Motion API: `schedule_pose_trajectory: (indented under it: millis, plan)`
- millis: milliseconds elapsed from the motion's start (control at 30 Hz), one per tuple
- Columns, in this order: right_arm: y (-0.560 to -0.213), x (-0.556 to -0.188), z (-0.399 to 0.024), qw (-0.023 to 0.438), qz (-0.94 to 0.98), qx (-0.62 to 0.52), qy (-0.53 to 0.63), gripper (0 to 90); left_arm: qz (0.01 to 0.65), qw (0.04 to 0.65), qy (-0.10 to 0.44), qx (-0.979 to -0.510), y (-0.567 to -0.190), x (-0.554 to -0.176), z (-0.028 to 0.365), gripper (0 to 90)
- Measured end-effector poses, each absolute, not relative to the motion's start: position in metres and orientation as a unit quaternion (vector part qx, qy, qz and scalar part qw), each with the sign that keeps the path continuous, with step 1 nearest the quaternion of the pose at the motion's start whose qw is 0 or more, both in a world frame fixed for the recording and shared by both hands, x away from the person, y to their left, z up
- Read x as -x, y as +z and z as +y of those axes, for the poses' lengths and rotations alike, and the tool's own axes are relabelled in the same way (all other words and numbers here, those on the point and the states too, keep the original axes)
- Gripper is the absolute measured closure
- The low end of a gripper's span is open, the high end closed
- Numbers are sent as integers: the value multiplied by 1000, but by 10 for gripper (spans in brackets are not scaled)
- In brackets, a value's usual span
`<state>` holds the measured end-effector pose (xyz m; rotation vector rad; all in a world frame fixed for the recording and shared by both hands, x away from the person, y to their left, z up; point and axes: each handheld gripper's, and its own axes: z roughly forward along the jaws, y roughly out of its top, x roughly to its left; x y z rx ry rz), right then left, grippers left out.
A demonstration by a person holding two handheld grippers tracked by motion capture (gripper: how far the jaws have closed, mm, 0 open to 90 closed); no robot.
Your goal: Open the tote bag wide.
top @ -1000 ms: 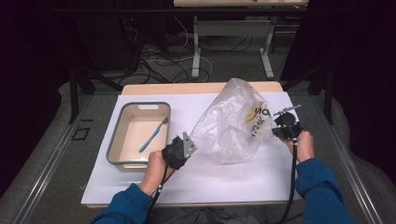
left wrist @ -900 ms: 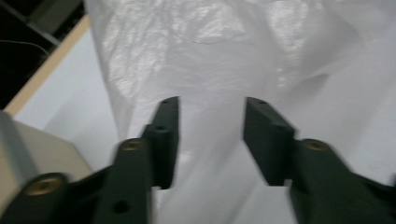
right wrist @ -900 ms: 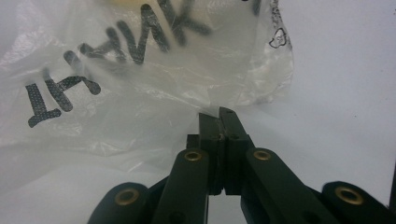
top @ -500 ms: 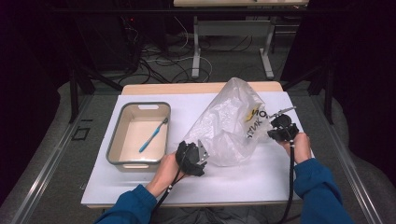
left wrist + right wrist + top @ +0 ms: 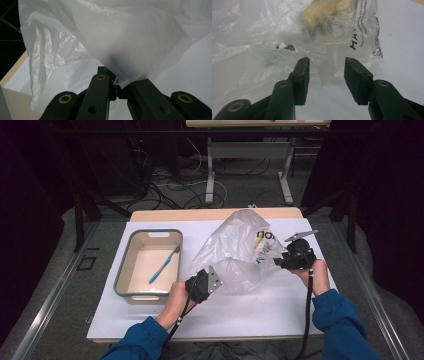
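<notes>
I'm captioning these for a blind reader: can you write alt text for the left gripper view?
The left tongs are shut on a fold of a clear plastic bag, which billows up and fills the upper part of the picture. Beneath it lies a white table, with a tray's pale rim at lower left.

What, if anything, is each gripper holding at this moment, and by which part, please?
The left gripper is shut on the plastic bag, pinching a gathered fold at its near lower edge. The right gripper holds nothing: its jaws stand open around the bag's edge.
</notes>
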<state>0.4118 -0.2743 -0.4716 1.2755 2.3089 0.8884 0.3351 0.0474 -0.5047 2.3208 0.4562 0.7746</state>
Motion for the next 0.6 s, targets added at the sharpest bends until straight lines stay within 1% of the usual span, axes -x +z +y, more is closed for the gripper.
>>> schedule_pose_trajectory:
  millis: [33,67,133,167,233,267,300,333,367,433,467,567,600]
  plan:
    - [-471,-411,-273,176,817,-447,319,524,172,322,296,-883,-503,-334,48,899]
    - [-469,-410,-271,169,815,-447,326,470,169,325,297,-882,-501,-333,49,899]
    - [-467,-410,-271,166,815,-447,329,455,163,328,299,-881,-497,-330,49,899]
    - [-462,-408,-271,159,812,-447,339,380,164,330,297,-881,-494,-328,50,899]
    - [-454,-405,-271,154,811,-443,349,320,157,336,296,-880,-489,-326,49,899]
    - [-454,-405,-271,154,811,-443,349,320,153,338,298,-880,-487,-325,50,899]
    - [-445,-403,-268,145,810,-436,363,268,148,339,301,-879,-484,-324,49,899]
    - [-445,-403,-268,145,810,-436,363,268,147,342,299,-879,-480,-323,49,899]
    - [-437,-401,-262,135,817,-425,366,244,144,345,299,-878,-475,-324,50,899]
    - [-435,-401,-257,135,821,-419,363,238,148,352,274,-883,-465,-326,52,899]
    - [-432,-404,-249,126,830,-414,353,238,145,345,263,-889,-458,-329,53,899]
    - [-440,-415,-239,109,835,-416,343,240,152,344,231,-898,-440,-336,56,899]
    - [-443,-418,-237,103,833,-423,341,261,153,345,226,-898,-435,-338,56,899]
